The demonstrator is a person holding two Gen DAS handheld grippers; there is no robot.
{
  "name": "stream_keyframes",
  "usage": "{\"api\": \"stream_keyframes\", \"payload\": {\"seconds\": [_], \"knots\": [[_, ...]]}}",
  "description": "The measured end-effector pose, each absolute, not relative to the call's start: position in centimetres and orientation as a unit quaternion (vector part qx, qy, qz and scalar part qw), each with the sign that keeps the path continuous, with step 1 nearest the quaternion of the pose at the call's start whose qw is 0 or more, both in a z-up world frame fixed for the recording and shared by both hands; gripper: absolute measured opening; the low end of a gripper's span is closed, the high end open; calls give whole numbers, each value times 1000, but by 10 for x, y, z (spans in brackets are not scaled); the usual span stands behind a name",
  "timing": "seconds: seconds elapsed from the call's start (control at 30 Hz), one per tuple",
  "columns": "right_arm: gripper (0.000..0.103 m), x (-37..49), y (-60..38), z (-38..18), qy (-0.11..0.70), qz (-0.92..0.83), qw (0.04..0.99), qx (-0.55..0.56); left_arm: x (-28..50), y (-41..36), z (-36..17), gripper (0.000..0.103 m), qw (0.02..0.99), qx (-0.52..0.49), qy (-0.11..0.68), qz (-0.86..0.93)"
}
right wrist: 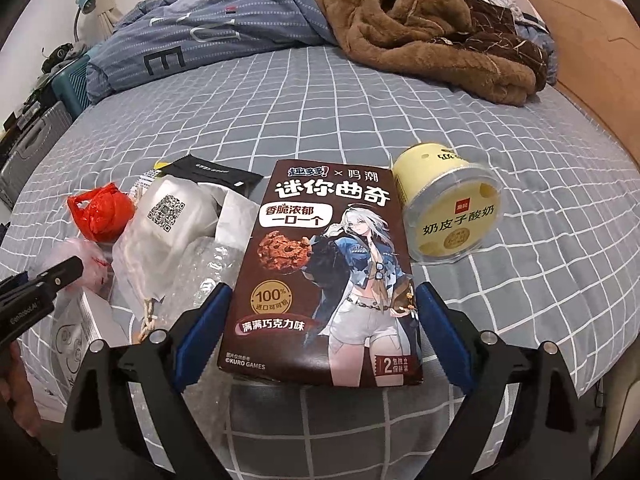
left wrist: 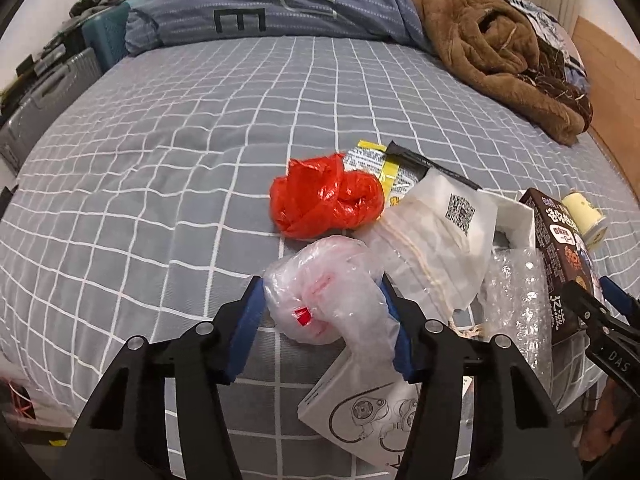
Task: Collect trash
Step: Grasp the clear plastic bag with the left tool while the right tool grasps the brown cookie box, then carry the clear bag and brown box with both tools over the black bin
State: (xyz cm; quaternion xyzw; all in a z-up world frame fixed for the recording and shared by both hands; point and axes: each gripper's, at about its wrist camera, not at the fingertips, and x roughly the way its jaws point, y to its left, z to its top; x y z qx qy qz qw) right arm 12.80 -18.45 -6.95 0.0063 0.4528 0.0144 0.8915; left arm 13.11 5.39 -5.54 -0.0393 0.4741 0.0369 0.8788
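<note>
Trash lies on the grey checked bed. My left gripper (left wrist: 322, 300) has its blue pads on both sides of a crumpled clear plastic bag (left wrist: 320, 292) with red print, closed on it. Beyond it lie a red plastic bag (left wrist: 324, 200), a white drawstring pouch (left wrist: 436, 236) with a QR code, bubble wrap (left wrist: 516, 292) and a yellow and black wrapper (left wrist: 394, 164). My right gripper (right wrist: 322, 316) is open, its pads on either side of a brown cookie box (right wrist: 320, 276); whether they touch it I cannot tell. A yellow yogurt cup (right wrist: 446, 204) lies on its side right of the box.
A white instruction leaflet (left wrist: 360, 412) lies at the bed's near edge. A brown fleece blanket (right wrist: 424, 24) and a blue duvet (right wrist: 208, 44) are piled at the far side. Suitcases (left wrist: 44, 92) stand left of the bed. A wooden headboard (right wrist: 592, 60) is at right.
</note>
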Motion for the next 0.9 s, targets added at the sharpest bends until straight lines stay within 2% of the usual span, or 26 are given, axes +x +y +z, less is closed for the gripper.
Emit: {"api": "stream_keyframes", "payload": {"seconds": [0.9], "knots": [[88,88,-191,-18,383,33,923,5,79,50,-1,54,907,-38,418,26]]}}
